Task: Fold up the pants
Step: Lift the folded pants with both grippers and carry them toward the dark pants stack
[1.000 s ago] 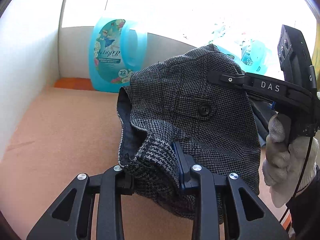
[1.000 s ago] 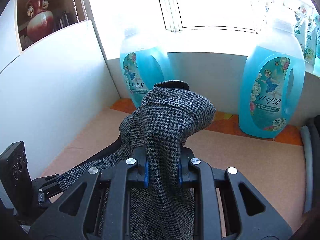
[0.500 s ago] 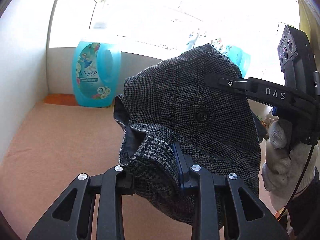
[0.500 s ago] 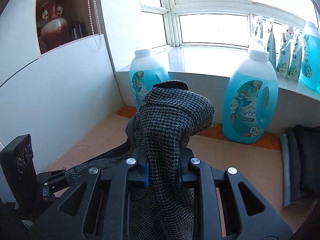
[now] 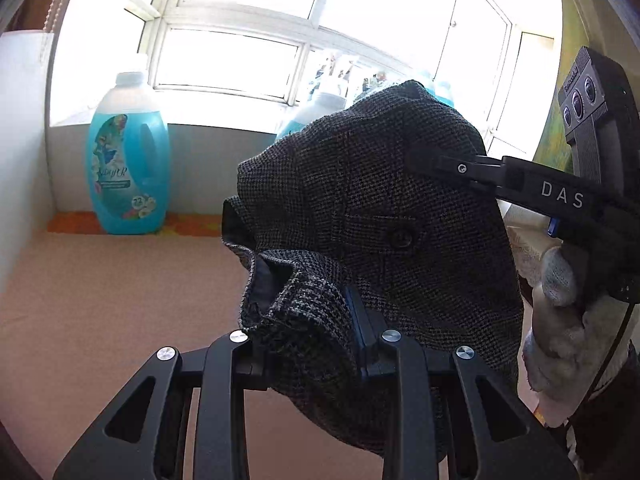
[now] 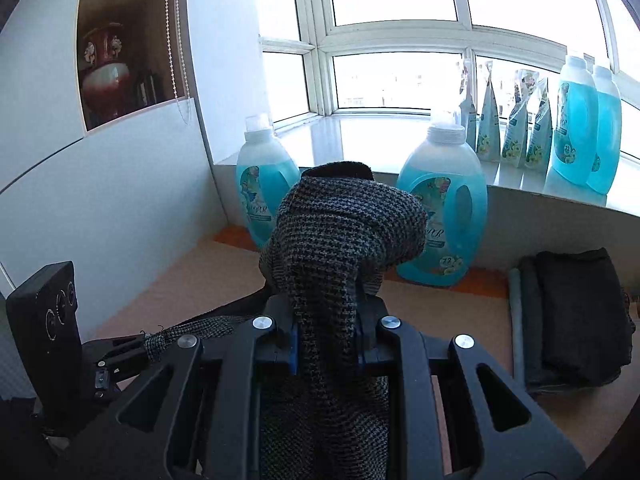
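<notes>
both claws clamp the pants (image 5: 380,216): left gripper (image 5: 316,344) at six o'clock, right gripper (image 6: 326,344) likewise. the bunched cloth probably hides uneven layers; lowering could crease it.

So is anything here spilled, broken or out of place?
Nothing stands out. The grey checked pants hang bunched between the left gripper and right gripper, each shut on the cloth. The blue bottles stand upright, and the dark folded clothes lie tidily on the tan surface.
</notes>
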Action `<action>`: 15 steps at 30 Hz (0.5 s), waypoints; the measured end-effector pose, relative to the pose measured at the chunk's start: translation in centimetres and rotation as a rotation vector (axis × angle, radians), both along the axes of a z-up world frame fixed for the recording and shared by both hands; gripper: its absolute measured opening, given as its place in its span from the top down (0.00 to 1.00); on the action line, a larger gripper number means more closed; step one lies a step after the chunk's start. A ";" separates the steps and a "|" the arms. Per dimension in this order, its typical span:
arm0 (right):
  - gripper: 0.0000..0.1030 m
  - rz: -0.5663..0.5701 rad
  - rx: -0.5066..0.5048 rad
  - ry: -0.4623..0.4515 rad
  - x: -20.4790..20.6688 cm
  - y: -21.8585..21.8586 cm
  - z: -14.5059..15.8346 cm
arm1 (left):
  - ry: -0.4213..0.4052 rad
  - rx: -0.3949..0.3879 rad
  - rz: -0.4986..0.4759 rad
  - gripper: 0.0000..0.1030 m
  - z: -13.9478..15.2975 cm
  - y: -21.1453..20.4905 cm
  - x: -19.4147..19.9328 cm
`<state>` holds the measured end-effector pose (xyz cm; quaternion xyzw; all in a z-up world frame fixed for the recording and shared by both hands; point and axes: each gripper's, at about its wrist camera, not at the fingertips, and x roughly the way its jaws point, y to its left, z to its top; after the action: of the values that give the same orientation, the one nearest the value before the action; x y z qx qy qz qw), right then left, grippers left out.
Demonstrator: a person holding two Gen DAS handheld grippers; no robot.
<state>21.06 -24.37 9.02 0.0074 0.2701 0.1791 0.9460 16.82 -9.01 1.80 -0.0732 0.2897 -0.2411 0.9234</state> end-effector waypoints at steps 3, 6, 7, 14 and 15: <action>0.80 -0.025 0.000 -0.012 -0.8 -2.2 0.6 | -0.009 0.000 -0.030 0.74 0.5 -1.9 0.1; 0.80 -0.054 0.006 -0.020 -1.3 -4.7 1.2 | -0.022 -0.001 -0.061 0.74 1.1 -4.0 0.0; 0.80 -0.064 0.007 -0.022 -1.4 -5.5 1.5 | -0.025 -0.003 -0.070 0.74 1.3 -4.7 0.0; 0.80 -0.143 -0.018 -0.045 -1.5 -11.2 2.8 | -0.040 -0.011 -0.146 0.74 2.3 -10.5 1.8; 0.80 -0.156 -0.016 -0.046 -1.3 -12.2 3.0 | -0.043 -0.015 -0.158 0.74 2.4 -11.4 2.1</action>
<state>19.72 -36.58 12.00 0.0167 0.2484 0.1026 0.9631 18.93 -20.40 4.20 -0.0517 0.2729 -0.3166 0.9070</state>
